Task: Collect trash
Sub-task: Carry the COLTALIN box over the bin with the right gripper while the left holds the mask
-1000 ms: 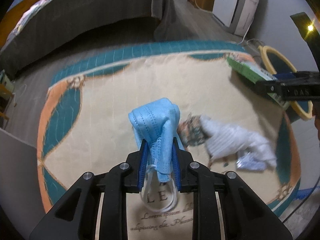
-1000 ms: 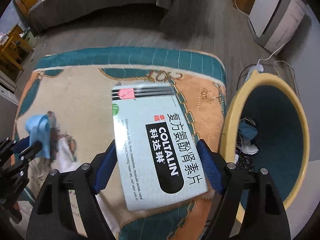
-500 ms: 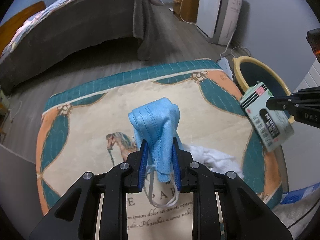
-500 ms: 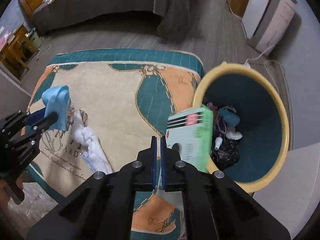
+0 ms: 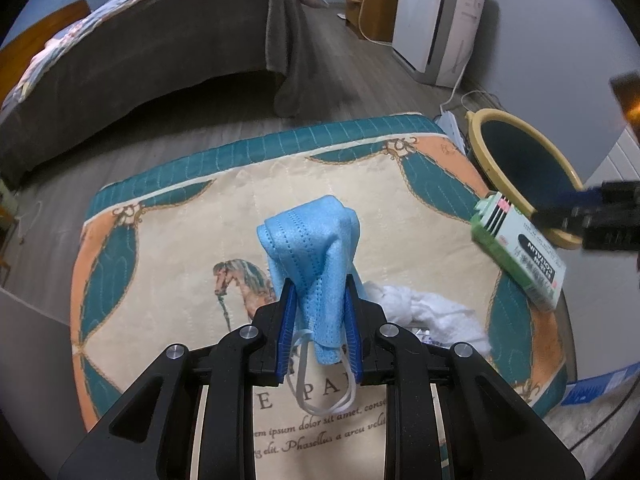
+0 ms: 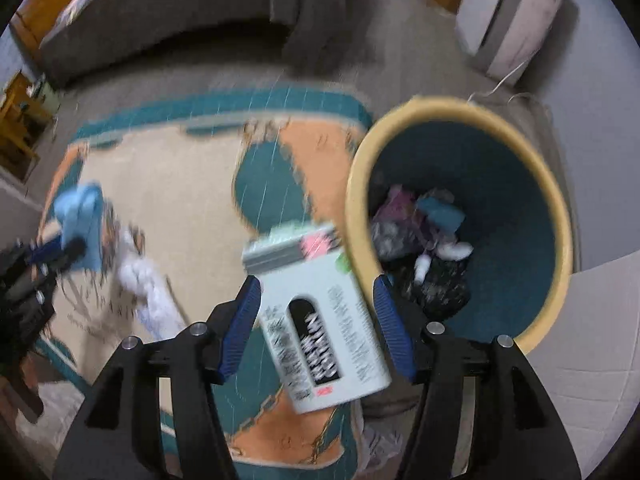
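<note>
My left gripper (image 5: 320, 320) is shut on a folded blue face mask (image 5: 310, 240) and holds it above the rug; it also shows blurred in the right wrist view (image 6: 80, 216). My right gripper (image 6: 316, 308) has its jaws wide apart. The green-and-white medicine box (image 6: 320, 320) sits between them, tilted, by the yellow rim of the trash bin (image 6: 560, 216); the blur hides whether the pads touch it. In the left wrist view the box (image 5: 520, 256) hangs by the bin (image 5: 484, 152). The bin holds several pieces of trash.
A crumpled white tissue (image 5: 436, 312) and a foil wrapper lie on the patterned rug (image 5: 180, 240) just right of my left gripper. A grey bed (image 5: 140, 60) stands beyond the rug. A white appliance (image 5: 436, 16) and cables sit near the bin.
The right gripper's jaws went from shut edge-on on the box to wide apart, and the box now lies flat-faced and tilted at the bin's rim. The left gripper kept the mask and lifted slightly.
</note>
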Available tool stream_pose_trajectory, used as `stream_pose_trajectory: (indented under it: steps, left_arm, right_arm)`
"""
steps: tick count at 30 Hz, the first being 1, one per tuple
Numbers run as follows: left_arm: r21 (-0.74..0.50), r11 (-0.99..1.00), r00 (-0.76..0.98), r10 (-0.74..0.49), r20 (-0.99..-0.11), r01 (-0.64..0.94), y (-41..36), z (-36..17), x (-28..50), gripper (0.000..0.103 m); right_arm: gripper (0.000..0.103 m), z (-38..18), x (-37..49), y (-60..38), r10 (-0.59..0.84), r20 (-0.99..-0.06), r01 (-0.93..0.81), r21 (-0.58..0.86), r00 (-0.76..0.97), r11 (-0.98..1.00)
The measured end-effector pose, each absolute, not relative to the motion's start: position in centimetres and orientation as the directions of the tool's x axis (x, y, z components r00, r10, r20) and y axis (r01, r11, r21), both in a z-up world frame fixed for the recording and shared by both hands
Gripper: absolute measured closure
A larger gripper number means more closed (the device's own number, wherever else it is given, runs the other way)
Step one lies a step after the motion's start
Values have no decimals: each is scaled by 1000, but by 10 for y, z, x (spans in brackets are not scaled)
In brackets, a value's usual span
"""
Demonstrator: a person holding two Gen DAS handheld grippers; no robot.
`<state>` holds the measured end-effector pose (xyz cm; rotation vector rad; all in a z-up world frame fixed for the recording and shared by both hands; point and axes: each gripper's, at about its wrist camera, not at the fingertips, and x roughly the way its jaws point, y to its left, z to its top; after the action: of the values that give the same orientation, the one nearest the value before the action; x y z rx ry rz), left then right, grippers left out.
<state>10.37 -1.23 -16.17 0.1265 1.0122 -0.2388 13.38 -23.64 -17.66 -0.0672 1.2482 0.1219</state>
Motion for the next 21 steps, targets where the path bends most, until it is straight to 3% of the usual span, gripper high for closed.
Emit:
stream_pose_trajectory:
  steps: [3,6,16,18,20,21]
  left_arm:
    - [-7,966,504,-141,-852,259,-12,-163,104,79]
    - [-8,967,503,-140,-853,256,-12,-163,105,79]
    - [-10,967,496,-140,-857,255,-12,-166,104,79]
    - [-10,966,496,-141,-857,258,-13,-165,103,79]
    - [-11,966,497,-144,-856,260,-13,-166,104,79]
    - [-10,965,497,-143,-856,261,-13,-166,104,79]
  right_arm:
    - [44,-196,130,-229,59,-973,-144,27,225,989]
    - [33,-202,128,-225,37,-980,-162,5,196,987]
    - [28,-225,131,-224,6,-985,-180,-25,170,983]
    - [32,-229,134,-222,-26,-983,-193,-62,181,979]
    - [54,-227,134,-221,-69,-977,-199,-110,202,974]
    - [59,-224,134,-221,-77,-974,-200,-120,213,972]
